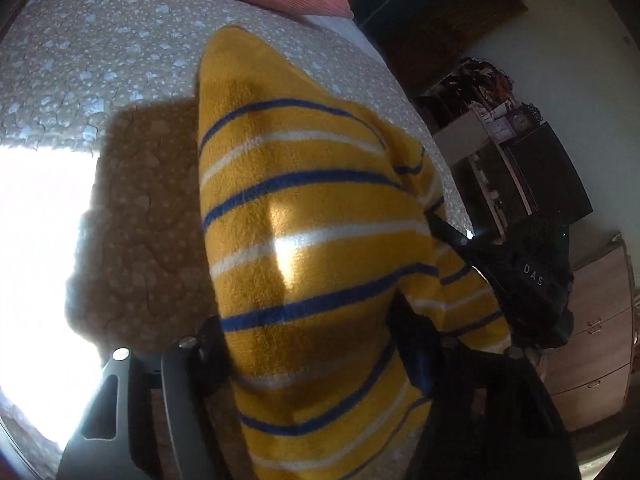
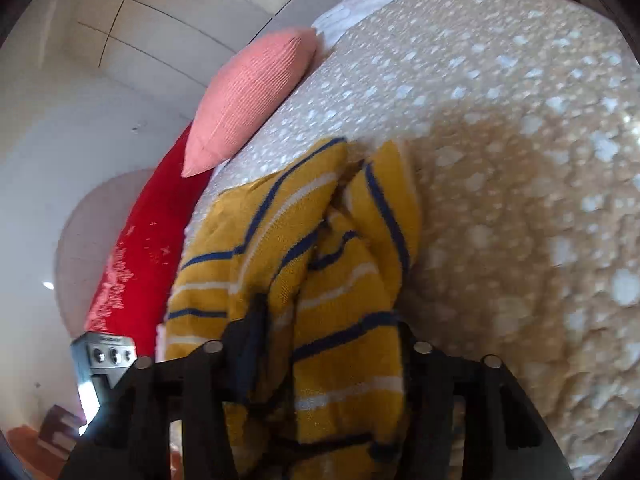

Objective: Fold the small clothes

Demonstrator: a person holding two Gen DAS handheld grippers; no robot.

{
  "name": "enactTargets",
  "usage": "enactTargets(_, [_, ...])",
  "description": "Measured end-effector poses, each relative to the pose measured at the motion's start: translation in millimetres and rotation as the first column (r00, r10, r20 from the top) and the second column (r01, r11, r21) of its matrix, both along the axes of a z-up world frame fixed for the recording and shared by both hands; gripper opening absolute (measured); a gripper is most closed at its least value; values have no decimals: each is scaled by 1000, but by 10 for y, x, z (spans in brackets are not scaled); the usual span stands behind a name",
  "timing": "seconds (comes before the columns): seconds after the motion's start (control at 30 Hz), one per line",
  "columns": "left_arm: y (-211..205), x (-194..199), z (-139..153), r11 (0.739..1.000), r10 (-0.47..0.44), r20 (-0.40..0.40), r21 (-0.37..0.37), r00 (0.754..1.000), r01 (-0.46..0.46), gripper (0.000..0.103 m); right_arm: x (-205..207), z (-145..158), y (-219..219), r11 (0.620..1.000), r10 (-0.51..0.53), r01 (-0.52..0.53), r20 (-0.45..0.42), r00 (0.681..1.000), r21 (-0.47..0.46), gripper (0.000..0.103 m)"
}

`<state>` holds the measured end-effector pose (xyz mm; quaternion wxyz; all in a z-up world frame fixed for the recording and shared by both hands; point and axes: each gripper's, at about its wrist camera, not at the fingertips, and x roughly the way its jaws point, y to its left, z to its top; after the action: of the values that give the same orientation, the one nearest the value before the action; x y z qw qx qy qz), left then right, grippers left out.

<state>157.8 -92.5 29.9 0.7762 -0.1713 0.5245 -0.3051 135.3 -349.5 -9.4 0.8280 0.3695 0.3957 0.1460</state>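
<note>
A small yellow sweater with blue and white stripes (image 1: 312,216) hangs lifted above the bed, its far corner pointing away. My left gripper (image 1: 308,344) is shut on its near edge, the cloth running between the fingers. In the right wrist view the same sweater (image 2: 340,280) is bunched in folds, and my right gripper (image 2: 328,332) is shut on it. The right gripper's black body (image 1: 520,280) shows at the sweater's right edge in the left wrist view.
The bed has a beige quilt with pale spots (image 1: 120,60) and a bright sun patch at left. A pink pillow (image 2: 252,100) and a red cushion (image 2: 140,248) lie at the head. Dark shelves and wooden drawers (image 1: 600,320) stand beside the bed.
</note>
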Motion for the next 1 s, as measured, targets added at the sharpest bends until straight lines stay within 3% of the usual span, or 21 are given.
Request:
enactTargets(0.03, [21, -23, 128, 1000, -2, 27, 1, 1000, 2, 56, 3, 91, 72, 1000, 20, -20, 23, 1000, -20, 43])
enactTargets(0.17, [110, -128, 584, 999, 18, 123, 38, 992, -23, 56, -77, 424, 261, 997, 80, -76, 134, 988, -34, 39])
enactTargets(0.23, [142, -160, 668, 996, 31, 153, 73, 988, -43, 63, -139, 419, 271, 997, 83, -81, 157, 984, -17, 38])
enactTargets(0.3, [133, -179, 578, 988, 44, 155, 141, 987, -66, 71, -168, 266, 251, 998, 55, -50, 116, 992, -46, 40])
enactTargets(0.37, [153, -217, 349, 968, 58, 142, 235, 988, -90, 72, -181, 76, 250, 993, 12, -8, 35, 999, -117, 41])
enactTargets(0.4, [141, -245, 218, 955, 57, 125, 284, 991, -91, 72, -225, 28, 225, 992, 1, 3, 27, 1000, -125, 47])
enactTargets(0.47, [228, -364, 73, 961, 63, 92, 263, 994, -86, 72, -356, 73, 160, 991, -29, 33, 37, 999, -128, 51])
enactTargets(0.57, [408, -550, 105, 973, 102, 78, 199, 992, -116, 72, -540, 381, 144, 973, -57, 76, 95, 994, -216, 51])
enactTargets(0.73, [649, -965, 439, 963, 180, 195, 165, 964, -213, 73, -676, 927, 400, 968, 14, 42, 221, 975, -246, 51])
enactTargets(0.8, [723, -1173, 622, 949, 207, 279, 175, 938, -262, 73, -682, 993, 625, 965, 80, -15, 239, 968, -262, 50])
enactTargets(0.87, [808, -1383, 834, 927, 225, 388, 196, 894, -319, 78, -664, 922, 797, 961, 131, -69, 222, 966, -266, 50])
enactTargets(0.93, [869, -1629, 1054, 894, 242, 508, 213, 826, -393, 92, -641, 723, 924, 961, 146, -98, 175, 974, -257, 50])
enactTargets(1.0, [956, -1889, 1258, 844, 269, 631, 209, 727, -493, 103, -665, 484, 937, 950, 101, -59, 122, 987, -308, 49])
